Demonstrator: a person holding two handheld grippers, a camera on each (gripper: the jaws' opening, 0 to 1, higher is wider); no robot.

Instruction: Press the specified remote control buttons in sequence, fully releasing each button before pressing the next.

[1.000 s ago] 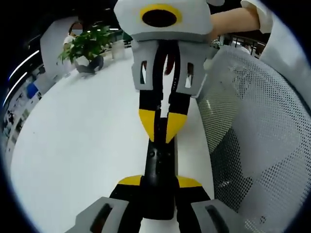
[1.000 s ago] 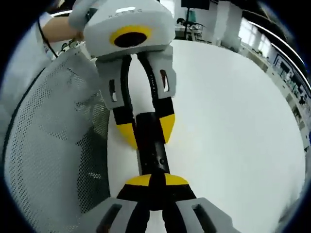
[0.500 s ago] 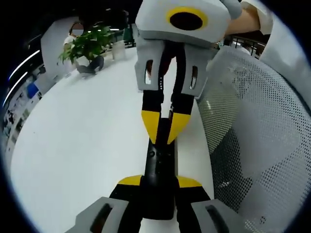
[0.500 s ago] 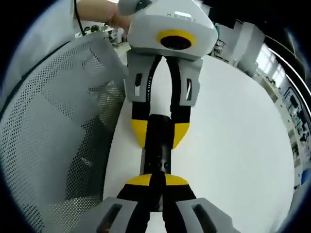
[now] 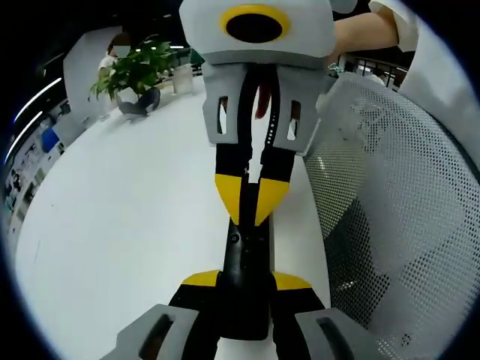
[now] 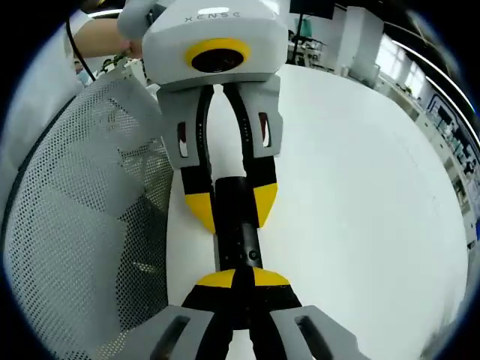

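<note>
Remote control [image 5: 244,259] is showing as smooth black plastic with a slight sheen; table [image 5: 135,217] is reading as plain white, smooth and matt. Chair back [image 5: 390,225] is presenting as pale grey perforated mesh, and both grippers' jaws are appearing as black plastic with matt yellow tips.

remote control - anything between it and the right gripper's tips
Nothing visible does. The left gripper clamps the near end of the black remote control. The right gripper comes in from the far side, its yellow tips closed together and resting on the remote's top face, over the white table.
</note>
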